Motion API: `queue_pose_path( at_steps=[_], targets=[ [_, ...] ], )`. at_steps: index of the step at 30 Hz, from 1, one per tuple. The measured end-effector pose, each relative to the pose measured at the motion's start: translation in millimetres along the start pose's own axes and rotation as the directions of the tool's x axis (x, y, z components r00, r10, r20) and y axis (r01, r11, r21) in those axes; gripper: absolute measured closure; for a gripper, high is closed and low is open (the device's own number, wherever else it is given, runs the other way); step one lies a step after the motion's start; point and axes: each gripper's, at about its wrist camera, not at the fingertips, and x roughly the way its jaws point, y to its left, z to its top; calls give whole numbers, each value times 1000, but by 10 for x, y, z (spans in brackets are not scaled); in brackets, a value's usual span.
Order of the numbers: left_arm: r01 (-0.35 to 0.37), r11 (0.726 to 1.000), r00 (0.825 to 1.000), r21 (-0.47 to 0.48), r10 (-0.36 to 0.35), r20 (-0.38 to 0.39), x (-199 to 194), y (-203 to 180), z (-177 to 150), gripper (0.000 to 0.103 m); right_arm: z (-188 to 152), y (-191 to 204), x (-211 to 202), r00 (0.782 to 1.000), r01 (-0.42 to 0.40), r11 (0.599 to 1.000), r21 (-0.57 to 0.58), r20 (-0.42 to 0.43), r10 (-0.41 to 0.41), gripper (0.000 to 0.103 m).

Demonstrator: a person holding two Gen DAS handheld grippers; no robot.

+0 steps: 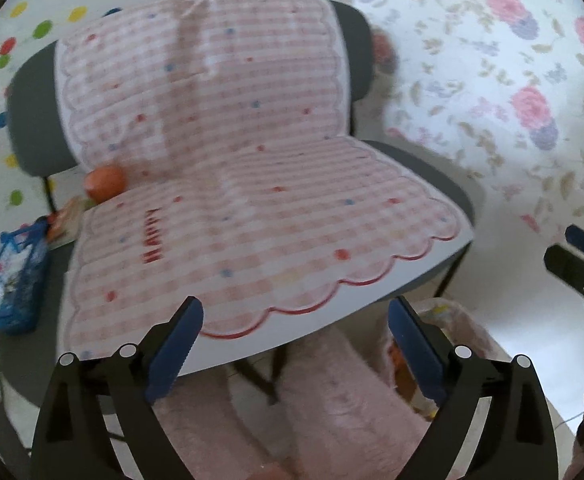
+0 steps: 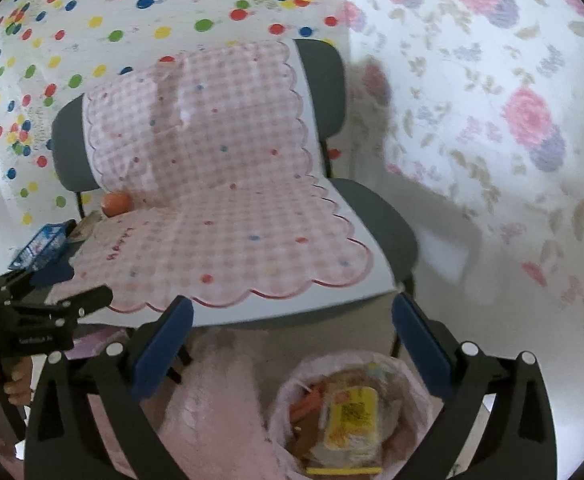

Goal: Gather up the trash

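Note:
A grey chair with a pink checked cushion fills both views; the cushion also shows in the right wrist view. An orange round thing lies at the seat's back left corner. A blue carton and a small packet lie left of the chair; the carton shows in the right wrist view. A pink-lined bin below my right gripper holds a yellow packet and other trash. My left gripper is open and empty. My right gripper is open and empty above the bin.
A dotted cloth hangs behind the chair. A flowered cloth hangs at the right. Pink fuzzy fabric lies under the chair front. The bin's rim shows by my left gripper's right finger.

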Motion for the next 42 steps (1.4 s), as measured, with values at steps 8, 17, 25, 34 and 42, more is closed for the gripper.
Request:
queue_pose_path(
  at_steps=[8, 17, 25, 34, 42],
  targets=[
    [-156, 987, 988, -32, 156, 11, -111, 408, -48, 7, 163, 270, 232, 999, -44, 999, -31, -34, 43, 6],
    [-276, 955, 961, -109, 275, -24, -254, 855, -101, 7, 262, 568, 473, 997, -62, 995, -75, -58, 58, 6],
    [-323, 933, 946, -162, 321, -39, -330, 1150, -115, 7, 362, 855, 627, 994, -98, 989, -108, -64, 92, 6],
    [-327, 930, 945, -168, 325, -37, -304, 1271, -54, 7, 447, 954, 719, 994, -99, 988, -115, -62, 92, 6],
    [-314, 936, 949, -158, 310, -49, -199, 1299, -30, 7, 447, 951, 788, 993, -97, 989, -108, -73, 90, 6]
  ],
)
